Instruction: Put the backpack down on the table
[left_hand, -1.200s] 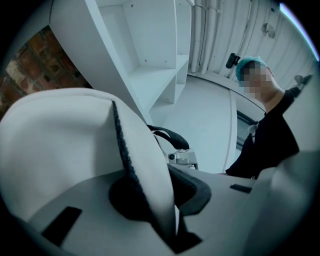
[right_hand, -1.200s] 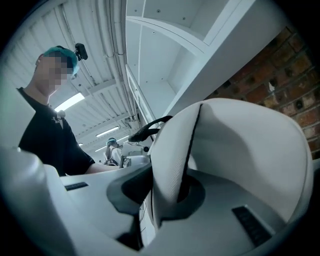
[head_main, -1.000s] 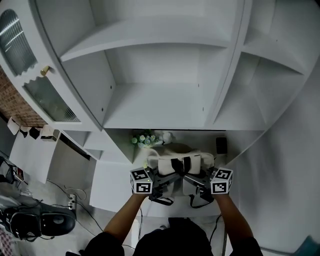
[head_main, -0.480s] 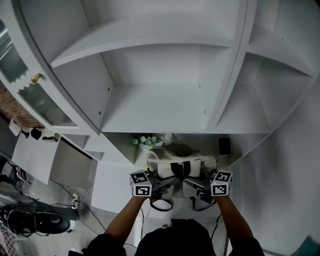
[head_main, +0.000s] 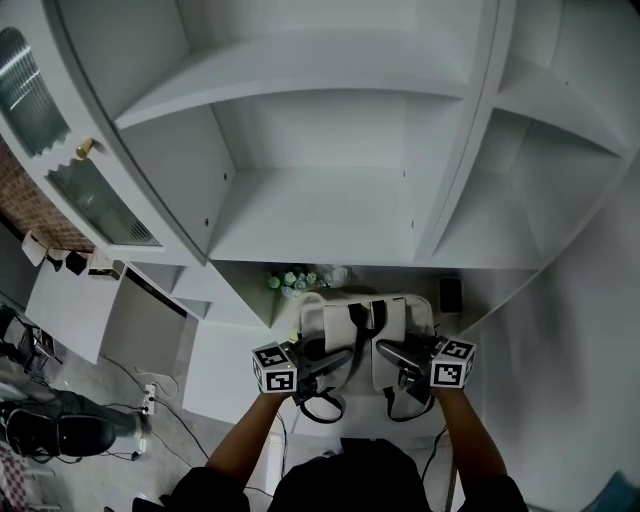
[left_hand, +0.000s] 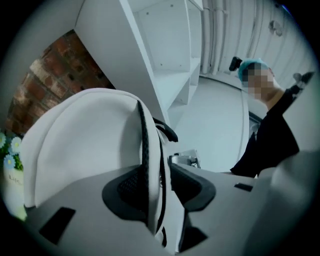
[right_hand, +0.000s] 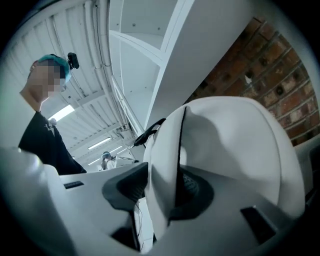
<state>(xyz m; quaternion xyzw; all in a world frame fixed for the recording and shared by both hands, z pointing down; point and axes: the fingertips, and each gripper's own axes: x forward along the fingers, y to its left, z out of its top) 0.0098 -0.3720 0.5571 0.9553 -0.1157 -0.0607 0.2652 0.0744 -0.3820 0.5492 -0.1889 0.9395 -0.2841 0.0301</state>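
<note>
Backpack (head_main: 365, 330) is sitting on worktop (head_main: 225, 375), lower centre of the head view. Left claw (left_hand: 162, 182) and right claw (right_hand: 160, 187) are opening, with straps (left_hand: 146, 150) lying loose between the jaws. Both should be backing straight off without snagging them.

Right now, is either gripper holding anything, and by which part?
The left gripper and right gripper each have a shoulder strap of the white backpack between their fingers, but both are opening, so neither strap is clamped.

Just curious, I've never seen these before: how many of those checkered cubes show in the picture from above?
2. One cube is at the lower left of the white backpack. A second cube is at its lower right. None seems hidden.
</note>
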